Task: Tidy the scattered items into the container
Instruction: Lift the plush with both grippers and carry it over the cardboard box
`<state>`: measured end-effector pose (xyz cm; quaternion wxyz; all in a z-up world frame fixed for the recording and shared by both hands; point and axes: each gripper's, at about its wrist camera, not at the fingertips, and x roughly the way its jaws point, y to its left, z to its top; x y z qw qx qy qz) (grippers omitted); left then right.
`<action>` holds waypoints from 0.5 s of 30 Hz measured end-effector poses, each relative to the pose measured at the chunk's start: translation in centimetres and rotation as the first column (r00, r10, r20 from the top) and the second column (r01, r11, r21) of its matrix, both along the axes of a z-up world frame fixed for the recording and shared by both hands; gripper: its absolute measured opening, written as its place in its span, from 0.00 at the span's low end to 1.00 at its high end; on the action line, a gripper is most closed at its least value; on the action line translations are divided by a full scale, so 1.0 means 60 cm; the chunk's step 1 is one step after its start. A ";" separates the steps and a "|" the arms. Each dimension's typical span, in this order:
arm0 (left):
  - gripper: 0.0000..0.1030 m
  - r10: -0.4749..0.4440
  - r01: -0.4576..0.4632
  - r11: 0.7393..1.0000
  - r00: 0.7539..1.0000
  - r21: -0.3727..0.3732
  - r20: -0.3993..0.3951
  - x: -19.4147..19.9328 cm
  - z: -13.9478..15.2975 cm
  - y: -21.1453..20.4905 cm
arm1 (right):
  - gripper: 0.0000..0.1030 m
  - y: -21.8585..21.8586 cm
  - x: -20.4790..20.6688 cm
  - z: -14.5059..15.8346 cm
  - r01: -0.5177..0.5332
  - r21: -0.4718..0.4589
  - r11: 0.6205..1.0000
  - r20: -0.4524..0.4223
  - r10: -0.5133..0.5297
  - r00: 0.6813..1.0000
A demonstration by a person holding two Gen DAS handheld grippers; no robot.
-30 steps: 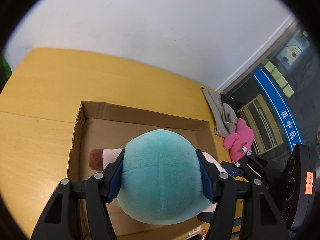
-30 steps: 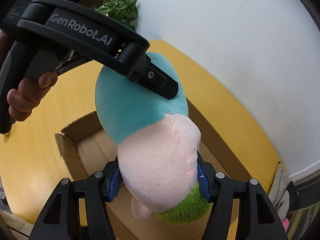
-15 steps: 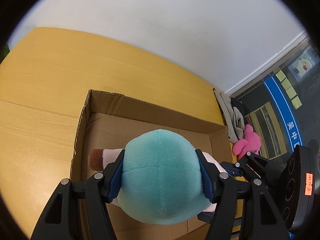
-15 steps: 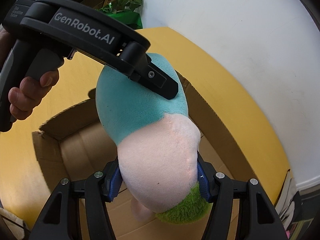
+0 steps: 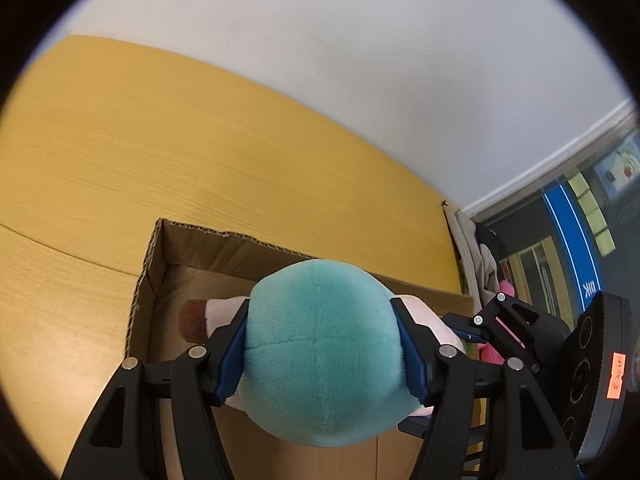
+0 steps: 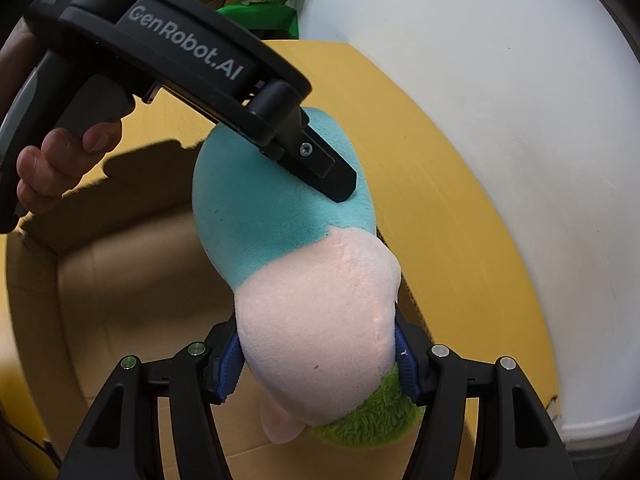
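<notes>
Plush toy (image 5: 324,356) hangs over cardboard box (image 5: 224,240), clothes (image 5: 476,256) beside.

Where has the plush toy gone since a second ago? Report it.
Yes. The plush toy has moved forward and down toward the cardboard box, now overlapping its far wall.

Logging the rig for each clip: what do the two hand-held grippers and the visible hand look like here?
Both are matte black plastic. The left hand-held gripper has angular linkage arms with silver pivot pins and blue pads; the right hand-held gripper matches it. From the right wrist view, the left one's body reads "GenRobot.AI" in pale letters above a pistol-style handle. The hand on it is bare; no sleeve shows.
</notes>
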<state>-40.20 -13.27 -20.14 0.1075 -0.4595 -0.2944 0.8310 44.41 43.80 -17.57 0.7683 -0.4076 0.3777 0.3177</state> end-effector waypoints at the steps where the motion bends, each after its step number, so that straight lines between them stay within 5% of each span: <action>1: 0.62 0.002 -0.002 1.000 1.000 0.000 0.006 -0.006 -0.008 0.001 | 0.65 -0.005 0.009 -0.006 -0.005 -0.002 1.000 0.000 0.005 1.000; 15: 0.64 0.051 -0.049 0.998 0.997 -0.034 0.055 -0.015 -0.069 -0.011 | 0.68 -0.030 0.073 -0.077 0.013 0.029 1.000 -0.007 -0.013 1.000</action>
